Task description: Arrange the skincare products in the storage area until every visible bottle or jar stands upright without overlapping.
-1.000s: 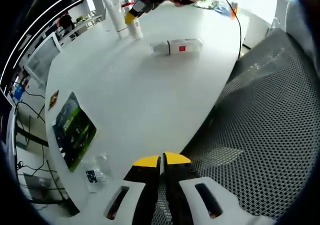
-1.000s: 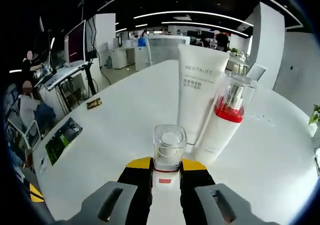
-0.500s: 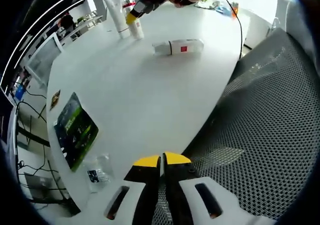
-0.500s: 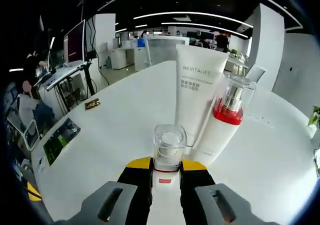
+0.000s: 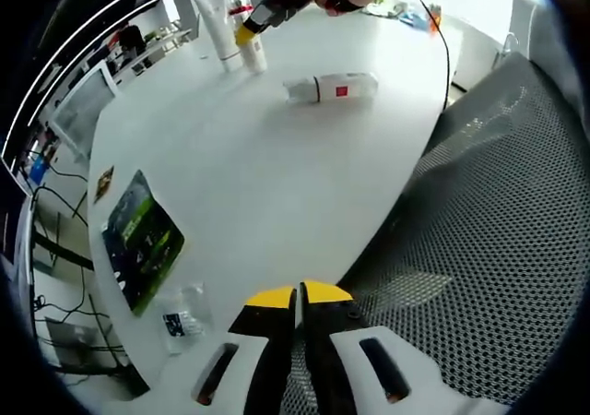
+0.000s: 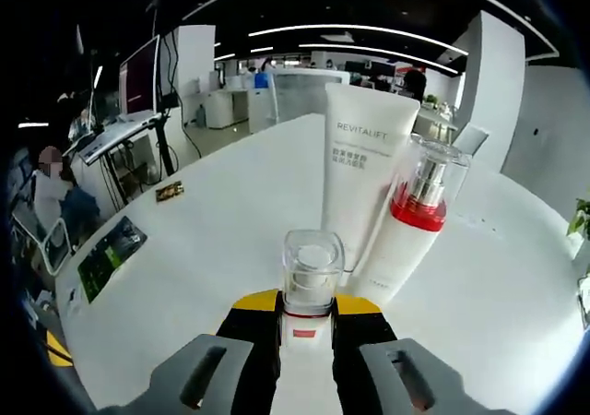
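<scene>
Beside the upright white tube (image 6: 362, 171) and red-collared pump bottle (image 6: 410, 226), the right gripper (image 6: 306, 315) pinches a clear-capped bottle (image 6: 312, 272) upright, seemingly to stand it clear of them, while another bottle (image 5: 330, 88) lies flat and the left gripper (image 5: 300, 297) idles closed
</scene>
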Tool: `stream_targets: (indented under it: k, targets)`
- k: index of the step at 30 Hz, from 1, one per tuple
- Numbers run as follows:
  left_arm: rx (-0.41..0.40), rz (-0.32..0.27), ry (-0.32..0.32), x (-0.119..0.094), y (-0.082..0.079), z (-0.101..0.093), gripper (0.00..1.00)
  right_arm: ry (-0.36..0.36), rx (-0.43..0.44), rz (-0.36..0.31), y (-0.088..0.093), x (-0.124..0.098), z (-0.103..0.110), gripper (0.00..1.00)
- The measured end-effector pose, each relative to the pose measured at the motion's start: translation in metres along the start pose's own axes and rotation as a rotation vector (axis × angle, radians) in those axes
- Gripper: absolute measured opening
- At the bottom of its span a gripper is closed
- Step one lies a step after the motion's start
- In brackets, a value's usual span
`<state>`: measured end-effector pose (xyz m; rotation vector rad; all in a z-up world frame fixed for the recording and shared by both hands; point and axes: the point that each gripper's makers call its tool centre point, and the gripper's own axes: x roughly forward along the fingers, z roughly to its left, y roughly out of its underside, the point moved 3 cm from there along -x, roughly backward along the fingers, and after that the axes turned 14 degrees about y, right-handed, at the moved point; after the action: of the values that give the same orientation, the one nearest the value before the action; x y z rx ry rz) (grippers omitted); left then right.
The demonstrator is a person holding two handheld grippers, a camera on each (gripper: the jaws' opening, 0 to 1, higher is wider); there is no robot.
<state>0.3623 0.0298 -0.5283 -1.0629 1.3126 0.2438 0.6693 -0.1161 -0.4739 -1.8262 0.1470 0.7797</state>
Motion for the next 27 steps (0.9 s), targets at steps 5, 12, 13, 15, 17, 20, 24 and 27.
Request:
stream_targets:
  k: [5, 12, 13, 15, 17, 20, 24, 27]
  targets:
    - [0.011, -0.005, 0.005, -0.0001, -0.0015, -0.0016, 0.0, -0.001, 0.003, -0.009, 0.0001, 0.0039, -0.002, 0.15]
    - [0.007, 0.002, 0.004, -0.0001, -0.0006, -0.0011, 0.0, -0.01, 0.001, -0.009, 0.0013, 0.0056, -0.0023, 0.15]
    - [0.006, 0.0, 0.004, -0.0001, -0.0007, -0.0011, 0.0, -0.012, 0.002, -0.01, 0.001, 0.0055, -0.0023, 0.15]
    - [0.006, 0.005, 0.004, 0.0002, -0.0001, -0.0008, 0.0, -0.014, 0.002, -0.01, 0.001, 0.0058, -0.0029, 0.15]
    - [0.004, 0.006, 0.003, 0.0, -0.0002, -0.0008, 0.0, -0.016, 0.001, -0.011, 0.001, 0.0059, -0.0033, 0.15]
    - [0.004, 0.002, 0.001, -0.0003, -0.0007, -0.0005, 0.0, -0.017, -0.002, -0.014, 0.0012, 0.006, -0.0028, 0.15]
    - [0.004, 0.006, 0.001, -0.0002, -0.0004, -0.0002, 0.0, -0.019, -0.009, -0.014, 0.0014, 0.0062, -0.0024, 0.15]
    - [0.003, 0.008, 0.001, -0.0001, -0.0001, -0.0002, 0.0, -0.021, -0.019, -0.012, 0.001, 0.0066, -0.0021, 0.15]
